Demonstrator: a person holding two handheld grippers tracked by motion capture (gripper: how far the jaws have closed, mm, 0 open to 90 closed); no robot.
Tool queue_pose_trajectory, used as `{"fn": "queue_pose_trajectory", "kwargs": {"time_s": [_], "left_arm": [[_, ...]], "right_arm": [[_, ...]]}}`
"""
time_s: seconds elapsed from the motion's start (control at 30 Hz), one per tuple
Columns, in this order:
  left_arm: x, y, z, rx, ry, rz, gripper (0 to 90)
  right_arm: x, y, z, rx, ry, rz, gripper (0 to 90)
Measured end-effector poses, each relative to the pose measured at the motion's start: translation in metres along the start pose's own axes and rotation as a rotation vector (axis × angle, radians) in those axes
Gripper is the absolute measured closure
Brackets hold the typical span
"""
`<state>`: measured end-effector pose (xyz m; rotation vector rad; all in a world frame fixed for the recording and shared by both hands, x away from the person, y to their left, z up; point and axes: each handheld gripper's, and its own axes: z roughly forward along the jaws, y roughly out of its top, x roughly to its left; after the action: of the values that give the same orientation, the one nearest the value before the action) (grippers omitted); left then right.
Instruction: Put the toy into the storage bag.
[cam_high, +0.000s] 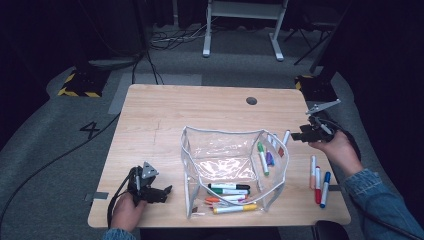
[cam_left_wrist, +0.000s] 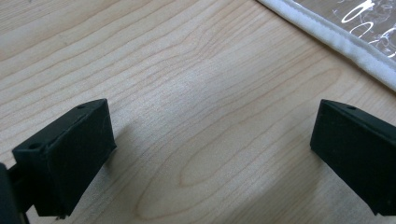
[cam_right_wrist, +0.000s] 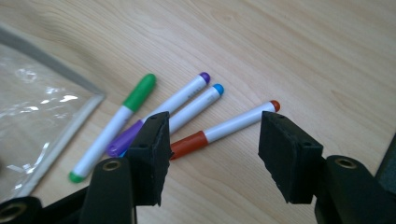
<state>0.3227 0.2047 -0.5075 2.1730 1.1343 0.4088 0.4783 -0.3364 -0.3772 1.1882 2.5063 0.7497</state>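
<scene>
A clear pouch (cam_high: 230, 155) with white trim stands open at mid table, with several markers (cam_high: 227, 192) lying in its near end. Just right of the pouch (cam_right_wrist: 51, 112) lie a green marker (cam_right_wrist: 114, 126), a purple one (cam_right_wrist: 182, 95), a blue one (cam_right_wrist: 198, 102) and a red-orange one (cam_right_wrist: 224, 126). My right gripper (cam_high: 296, 136) hovers over them, and its jaws (cam_right_wrist: 215, 135) stand open with nothing pressed between them. My left gripper (cam_high: 162, 192) rests low at the near left. It is open (cam_left_wrist: 210, 135) over bare wood beside the pouch's trim (cam_left_wrist: 336, 42).
Three more markers (cam_high: 318, 182), pink, red and blue, lie near the table's right front edge. A dark round hole (cam_high: 251, 100) sits in the tabletop (cam_high: 165, 115) at the back. Cables and a desk frame (cam_high: 245, 20) stand on the floor beyond.
</scene>
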Motion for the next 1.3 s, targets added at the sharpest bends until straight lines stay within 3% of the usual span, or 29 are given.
{"fn": "queue_pose_trajectory", "kwargs": {"time_s": [0.27,0.57,0.6,0.7,0.9,1.07,1.2,1.3], "left_arm": [[0.0,0.0,0.0,0.0,0.0,0.0,0.0],[0.0,0.0,0.0,0.0,0.0,0.0,0.0],[0.0,0.0,0.0,0.0,0.0,0.0,0.0],[0.0,0.0,0.0,0.0,0.0,0.0,0.0],[0.0,0.0,0.0,0.0,0.0,0.0,0.0],[0.0,0.0,0.0,0.0,0.0,0.0,0.0],[0.0,0.0,0.0,0.0,0.0,0.0,0.0],[0.0,0.0,0.0,0.0,0.0,0.0,0.0]], "right_arm": [[-0.016,-0.008,0.053,0.054,-0.009,0.133,43.6],[-0.02,-0.013,0.087,0.136,-0.039,0.177,43.3],[-0.021,-0.014,0.088,0.136,-0.038,0.196,45.1],[-0.024,-0.018,0.091,0.172,-0.049,0.197,49.7],[-0.029,-0.024,0.09,0.205,-0.076,0.2,75.7],[-0.031,-0.025,0.089,0.223,-0.071,0.213,76.5],[-0.031,-0.026,0.081,0.206,-0.05,0.222,76.6],[-0.031,-0.023,0.068,0.168,-0.03,0.199,76.6]]}}
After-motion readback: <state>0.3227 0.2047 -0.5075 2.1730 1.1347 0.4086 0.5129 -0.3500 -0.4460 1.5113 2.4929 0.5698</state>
